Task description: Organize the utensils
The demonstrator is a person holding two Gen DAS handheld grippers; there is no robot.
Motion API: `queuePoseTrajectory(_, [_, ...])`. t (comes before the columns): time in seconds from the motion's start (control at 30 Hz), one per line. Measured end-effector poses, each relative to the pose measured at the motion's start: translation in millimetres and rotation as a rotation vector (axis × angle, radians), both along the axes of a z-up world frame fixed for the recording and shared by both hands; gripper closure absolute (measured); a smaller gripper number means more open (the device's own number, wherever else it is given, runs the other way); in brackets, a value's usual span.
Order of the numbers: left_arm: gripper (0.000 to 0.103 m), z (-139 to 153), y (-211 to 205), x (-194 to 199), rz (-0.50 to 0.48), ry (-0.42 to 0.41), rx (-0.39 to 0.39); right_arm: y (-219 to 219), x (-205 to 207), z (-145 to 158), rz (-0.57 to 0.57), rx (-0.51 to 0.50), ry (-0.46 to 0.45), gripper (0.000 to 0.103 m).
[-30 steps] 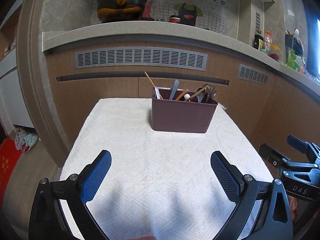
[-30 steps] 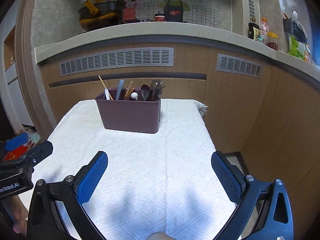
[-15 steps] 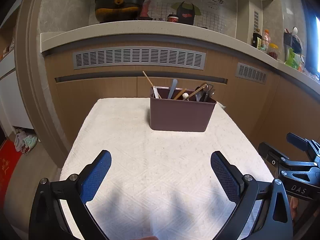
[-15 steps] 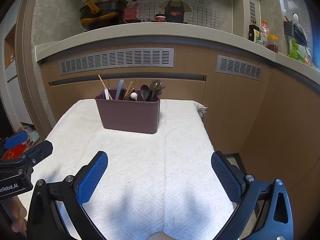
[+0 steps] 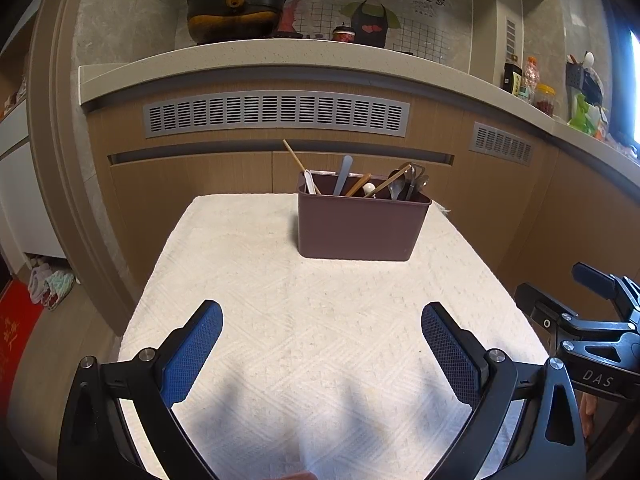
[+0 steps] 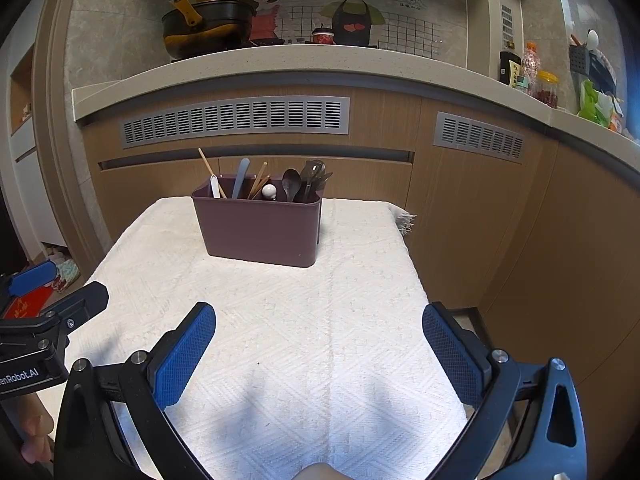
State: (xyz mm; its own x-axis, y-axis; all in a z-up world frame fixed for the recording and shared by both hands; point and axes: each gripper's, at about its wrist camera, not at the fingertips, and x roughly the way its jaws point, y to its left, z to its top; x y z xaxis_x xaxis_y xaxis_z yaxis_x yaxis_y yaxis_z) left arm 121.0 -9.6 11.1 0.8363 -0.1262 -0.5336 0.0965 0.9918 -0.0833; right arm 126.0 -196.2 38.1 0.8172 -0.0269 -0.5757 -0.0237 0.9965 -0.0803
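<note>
A brown plastic utensil holder [image 5: 362, 226] [image 6: 260, 226] stands upright toward the far end of a small table covered by a white cloth [image 5: 320, 320] [image 6: 320, 320]. Chopsticks [image 5: 301, 166], a pale flat handle [image 5: 343, 174], dark spoons [image 6: 291, 185] and other utensils stick up out of it. My left gripper [image 5: 321, 322] hangs open over the near part of the cloth, nothing between its blue pads. My right gripper [image 6: 319, 320] is open too, well short of the holder, and its fingers show at the right edge of the left wrist view [image 5: 576, 300].
Wooden kitchen cabinets with grey vents [image 5: 276, 114] rise behind the table. A stone counter [image 6: 280, 66] above carries a black pot [image 5: 236, 12], jars and bottles [image 6: 532, 76]. Floor with a red mat [image 5: 16, 336] lies to the left, past the table edge.
Both grippers have drawn back slightly and risen, so the holder looks a little farther off. Both stay open and empty.
</note>
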Motion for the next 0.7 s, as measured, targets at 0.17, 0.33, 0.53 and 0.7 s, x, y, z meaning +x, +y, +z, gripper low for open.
queuePoseTrajectory(0.17, [0.004, 0.0, 0.1, 0.6, 0.001, 0.004, 0.001, -0.5, 0.0, -0.1, -0.001, 0.004, 0.001, 0.0])
queuePoseTrajectory(0.33, [0.004, 0.2, 0.8, 0.3, 0.001, 0.001, 0.003, -1.4, 0.1, -0.3, -0.003, 0.003, -0.001, 0.0])
queuePoseTrajectory(0.53, [0.004, 0.1, 0.5, 0.3, 0.001, 0.003, 0.004, -2.5, -0.4, -0.5, -0.002, 0.005, 0.001, 0.0])
queuePoseTrajectory(0.7, [0.004, -0.3, 0.3, 0.9, -0.002, 0.005, 0.007, -2.6, -1.0, -0.7, -0.002, 0.006, 0.001, 0.0])
